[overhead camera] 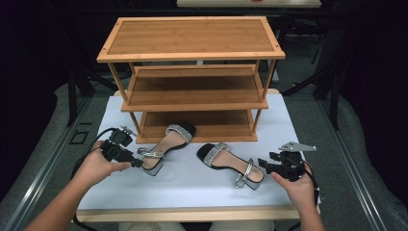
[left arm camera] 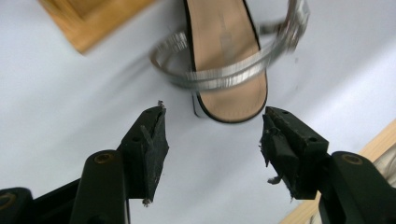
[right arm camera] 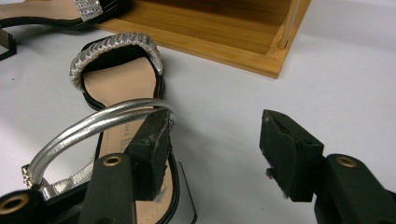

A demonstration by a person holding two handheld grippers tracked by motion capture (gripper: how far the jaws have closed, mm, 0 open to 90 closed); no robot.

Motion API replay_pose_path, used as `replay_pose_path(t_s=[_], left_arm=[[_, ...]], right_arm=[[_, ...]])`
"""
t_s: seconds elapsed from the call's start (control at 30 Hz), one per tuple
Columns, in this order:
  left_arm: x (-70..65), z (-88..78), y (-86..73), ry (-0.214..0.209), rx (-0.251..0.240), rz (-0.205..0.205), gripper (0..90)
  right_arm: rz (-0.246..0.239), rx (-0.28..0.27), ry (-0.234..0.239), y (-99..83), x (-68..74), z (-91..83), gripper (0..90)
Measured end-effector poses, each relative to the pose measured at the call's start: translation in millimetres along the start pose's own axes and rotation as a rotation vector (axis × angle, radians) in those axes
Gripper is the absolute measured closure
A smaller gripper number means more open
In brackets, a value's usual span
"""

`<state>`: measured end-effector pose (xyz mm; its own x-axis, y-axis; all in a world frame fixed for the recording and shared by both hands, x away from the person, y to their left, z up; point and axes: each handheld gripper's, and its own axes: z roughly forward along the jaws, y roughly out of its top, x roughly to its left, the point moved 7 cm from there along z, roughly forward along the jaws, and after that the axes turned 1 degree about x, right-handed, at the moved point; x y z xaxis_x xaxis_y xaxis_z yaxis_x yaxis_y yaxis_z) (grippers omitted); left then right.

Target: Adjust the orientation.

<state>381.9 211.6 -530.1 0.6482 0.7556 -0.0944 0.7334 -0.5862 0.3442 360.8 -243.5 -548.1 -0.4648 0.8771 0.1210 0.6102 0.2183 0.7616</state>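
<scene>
Left sandal [overhead camera: 166, 147]: lies on the white table top [overhead camera: 192, 183], just in front of the shelf rack's bottom board, toward the left front corner of that board. Its jewelled toe strap points at the rack; its heel end with the silver ankle strap points at the person's near edge.
Left sandal, close up [left arm camera: 229, 60]: in the left gripper view the rounded heel end sits just beyond the jaw tips, centred on the gap between them, with the silver strap looped across it. Nothing lies between the pads.
Left gripper [overhead camera: 139, 163]: held low at the table's left side, jaws spread wide, tips just short of the sandal's heel; no contact can be made out.
Right sandal [overhead camera: 231, 163]: lies near the middle of the table top, toe strap toward the rack, heel and ankle strap toward the right near corner.
Right sandal, close up [right arm camera: 116, 93]: the silver ankle strap arches right at the tip of the inner jaw; whether it touches is unclear.
Right gripper [overhead camera: 263, 164]: jaws wide apart, empty white table between the pads, tips just beside the sandal's heel.
Shelf rack [overhead camera: 192, 38]: three-tier wooden rack standing at the table's far edge.
</scene>
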Motion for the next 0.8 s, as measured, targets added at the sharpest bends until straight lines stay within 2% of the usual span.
replay_pose_path(t_s=[0.1, 0.13, 0.2, 0.23, 0.33, 0.37, 0.47, 0.53, 0.6, 0.63, 0.67, 0.73, 0.8], left_arm=[[-4.4, 13.6, -5.1, -0.022, 0.013, 0.015, 40.3], [-7.7, 23.4, -7.7, -0.031, 0.022, 0.039, 41.4], [-9.3, 29.3, -8.8, -0.024, 0.029, 0.052, 44.8], [-10.4, 35.6, -7.5, -0.001, 0.014, 0.079, 48.2], [-11.0, 38.4, -6.8, 0.006, 0.019, 0.058, 50.2], [-13.5, 38.8, -6.2, 0.004, 0.016, 0.041, 50.2], [-18.4, 39.4, -5.7, 0.0, 0.009, 0.026, 50.6], [-28.6, 40.5, -3.6, -0.041, 0.002, 0.019, 51.5], [-42.0, 42.4, 1.4, -0.109, -0.024, 0.031, 50.6], [-42.0, 42.4, 1.4, -0.109, -0.024, 0.031, 50.2], [-53.2, 47.2, 7.7, -0.118, -0.044, 0.063, 48.1], [-61.0, 53.7, 14.4, -0.087, -0.055, 0.099, 43.1], [-63.5, 57.1, 17.0, -0.08, -0.053, 0.101, 37.8]], right_arm=[[0.0, 0.002, 0.006, -0.1, 0.5, 0.3, 42.7], [0.0, 0.004, -0.001, -0.6, -0.3, 0.6, 42.7], [0.001, 0.001, -0.004, -0.8, -0.8, 1.1, 42.7], [0.005, 0.01, -0.002, -2.4, -2.1, 1.7, 42.7], [0.007, 0.019, 0.0, -3.8, -3.3, 2.0, 42.7], [0.009, 0.012, 0.001, -3.6, -3.4, 2.5, 42.6], [0.008, 0.017, 0.0, -3.5, -3.4, 1.9, 42.6], [0.005, 0.015, 0.001, -3.0, -2.5, 2.4, 42.6], [0.005, 0.013, 0.006, -2.7, -1.1, 3.9, 42.6], [0.003, 0.013, 0.005, -2.7, -1.0, 4.4, 42.6], [0.003, 0.015, 0.006, -2.7, -0.7, 4.8, 42.5], [0.003, 0.018, 0.006, -3.0, -0.5, 5.1, 42.5], [0.003, 0.018, 0.004, -3.2, -0.7, 5.2, 42.4]])
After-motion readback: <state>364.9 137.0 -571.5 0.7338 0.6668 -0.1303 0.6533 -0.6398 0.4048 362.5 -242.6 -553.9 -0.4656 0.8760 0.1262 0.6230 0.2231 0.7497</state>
